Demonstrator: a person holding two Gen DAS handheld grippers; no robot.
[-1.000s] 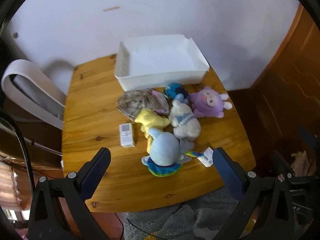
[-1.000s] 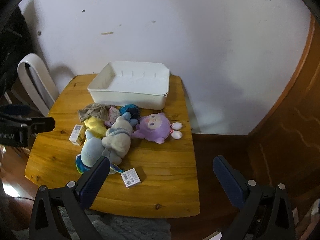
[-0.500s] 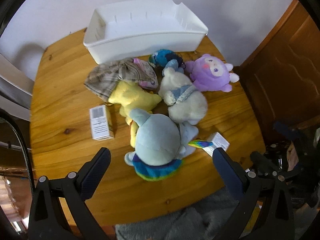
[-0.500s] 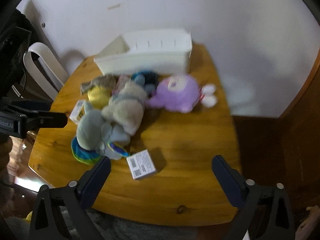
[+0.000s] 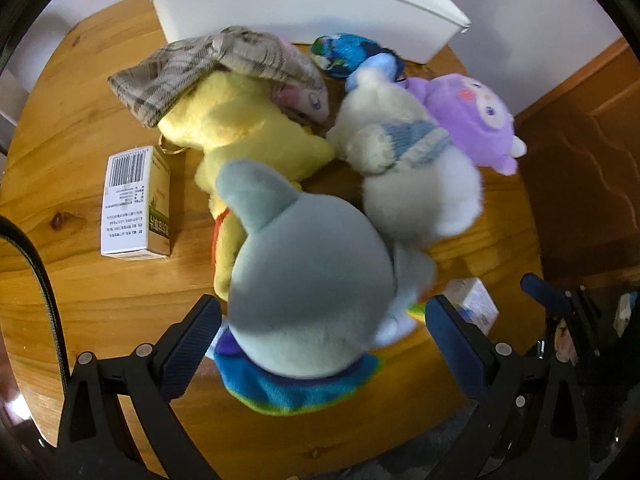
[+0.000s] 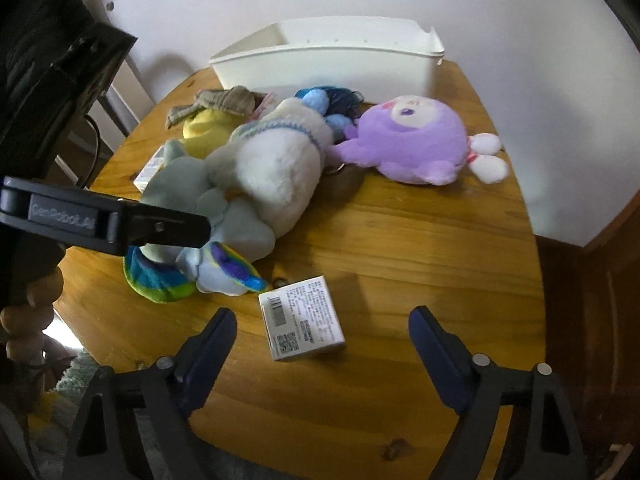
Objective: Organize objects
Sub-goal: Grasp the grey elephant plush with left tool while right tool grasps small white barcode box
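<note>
On the round wooden table (image 6: pixel 400 240) lies a pile of plush toys: a grey-blue one with a rainbow hem (image 5: pixel 308 280), a white one with a blue scarf (image 5: pixel 416 184), a purple one (image 6: pixel 416 140) and a yellow one (image 5: pixel 248 128) under a plaid cloth (image 5: pixel 208 64). My left gripper (image 5: pixel 322 308) is open and straddles the grey-blue plush from above, its pads not pressing. My right gripper (image 6: pixel 322 315) hangs over a small white box (image 6: pixel 302 320); its jaws are closing and stand clear of the box. A white bin (image 6: pixel 328 64) stands at the back.
A second, longer carton (image 5: pixel 128 204) lies left of the pile, and a blue toy (image 5: pixel 344 52) sits by the bin. A white chair (image 6: pixel 124 80) stands past the table's left edge. Brown wood panelling (image 5: pixel 580 160) runs along the right. A grey rug (image 6: pixel 76 372) is below.
Both grippers have dropped toward the table, so the plush pile and the small box look much larger. The right jaws have narrowed; the left jaws keep their width.
</note>
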